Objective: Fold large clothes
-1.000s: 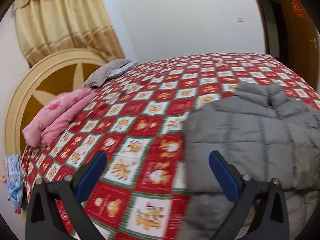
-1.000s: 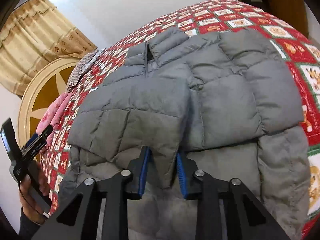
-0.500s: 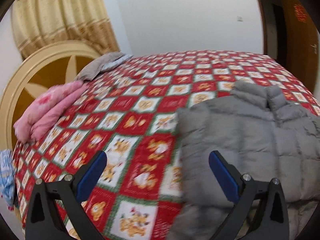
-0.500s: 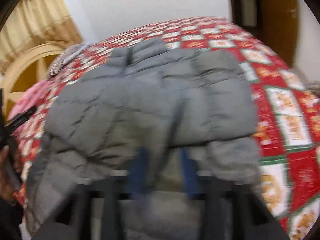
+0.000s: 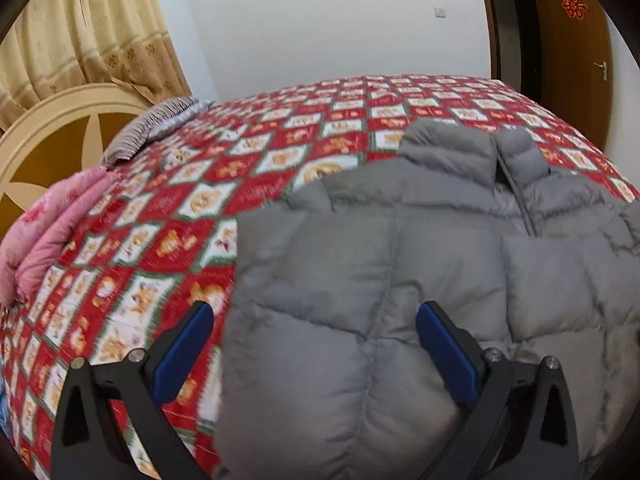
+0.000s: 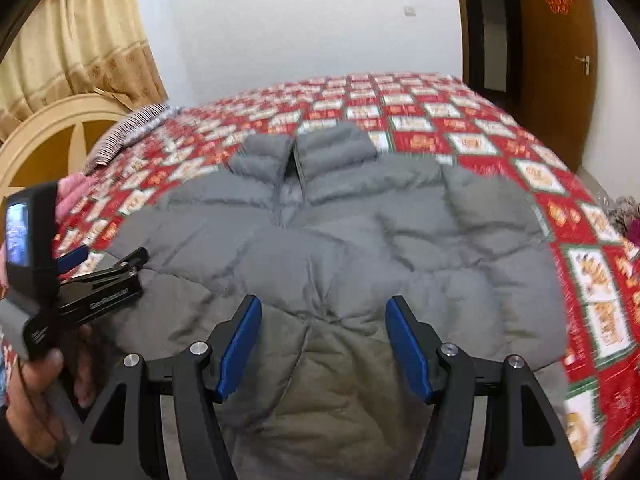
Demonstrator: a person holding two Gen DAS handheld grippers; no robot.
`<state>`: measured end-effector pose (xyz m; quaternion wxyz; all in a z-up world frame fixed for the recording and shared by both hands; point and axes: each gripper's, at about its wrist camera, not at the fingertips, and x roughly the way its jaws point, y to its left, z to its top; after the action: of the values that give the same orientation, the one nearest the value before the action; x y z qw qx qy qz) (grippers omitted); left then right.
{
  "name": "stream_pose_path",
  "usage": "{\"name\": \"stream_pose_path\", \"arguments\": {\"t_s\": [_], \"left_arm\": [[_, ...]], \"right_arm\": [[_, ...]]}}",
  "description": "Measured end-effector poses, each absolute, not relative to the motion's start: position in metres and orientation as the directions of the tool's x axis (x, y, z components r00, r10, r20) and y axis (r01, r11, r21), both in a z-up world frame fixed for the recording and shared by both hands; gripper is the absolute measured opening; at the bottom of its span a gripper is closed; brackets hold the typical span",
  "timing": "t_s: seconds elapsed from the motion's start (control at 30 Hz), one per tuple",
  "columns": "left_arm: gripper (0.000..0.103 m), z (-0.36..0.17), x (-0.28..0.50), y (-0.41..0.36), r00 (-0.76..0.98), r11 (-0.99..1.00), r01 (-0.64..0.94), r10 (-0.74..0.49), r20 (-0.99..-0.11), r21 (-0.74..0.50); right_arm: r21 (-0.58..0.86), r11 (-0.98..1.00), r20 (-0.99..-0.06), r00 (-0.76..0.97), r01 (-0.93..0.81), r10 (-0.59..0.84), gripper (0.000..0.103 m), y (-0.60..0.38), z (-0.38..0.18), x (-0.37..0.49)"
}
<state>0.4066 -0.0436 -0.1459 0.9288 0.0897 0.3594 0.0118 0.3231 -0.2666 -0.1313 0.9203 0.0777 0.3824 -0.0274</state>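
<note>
The bed (image 6: 460, 120), covered in a red patterned quilt, is filling both views, with a curved headboard (image 5: 52, 128) and curtain at its left end and a wooden door (image 6: 560, 60) beyond the far right corner. The grey puffer jacket (image 6: 340, 240) is lying front up on the near side of the bed, collar pointing away, with both sleeves already lying folded across the chest.

The right gripper (image 6: 323, 346) is hovering over the lower middle of the jacket. Its jaws have just been opening and are now standing wide, nothing pinched between them, only padding below. The left gripper (image 5: 314, 350) is reaching over the jacket's left edge, its jaws also gaping wide and empty; the person's hand (image 6: 36, 380) is gripping its handle at the left of the right wrist view.

What could go wrong, as I judge it: the padding is springy, so the released sleeve may be creeping back open, and a shallow pinch on the slick shell would be slipping off. A lift by one layer alone would be dragging the folded sleeves apart.

For room, the quilt is lying bare beyond the collar and to the left, up to the pink folded blanket (image 5: 44, 232) and the striped pillow (image 5: 152, 132) near the headboard. On the right, the jacket's side is lying close to the bed's edge, so a pull that way might be sliding it off.
</note>
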Motion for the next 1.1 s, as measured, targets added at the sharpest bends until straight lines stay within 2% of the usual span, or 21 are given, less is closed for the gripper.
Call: {"name": "stream_pose_path", "arguments": {"t_s": [0.3, 0.53, 1.1], "left_arm": [[0.103, -0.166, 0.409, -0.05, 0.724, 0.986, 0.047, 0.074, -0.685, 0.157], [0.103, -0.173, 0.411, -0.054, 0.713, 0.984, 0.047, 0.087, -0.696, 0.172], [0.103, -0.181, 0.416, -0.054, 0.689, 0.984, 0.053, 0.089, -0.719, 0.172]], "right_arm": [[0.115, 0.983, -0.714, 0.699, 0.142, -0.017, 0.065, -0.272, -0.165, 0.325], [0.133, 0.981, -0.715, 0.699, 0.143, -0.004, 0.065, -0.273, -0.171, 0.328], [0.041, 0.988, -0.734, 0.676, 0.149, -0.072, 0.065, -0.262, -0.174, 0.331]]}}
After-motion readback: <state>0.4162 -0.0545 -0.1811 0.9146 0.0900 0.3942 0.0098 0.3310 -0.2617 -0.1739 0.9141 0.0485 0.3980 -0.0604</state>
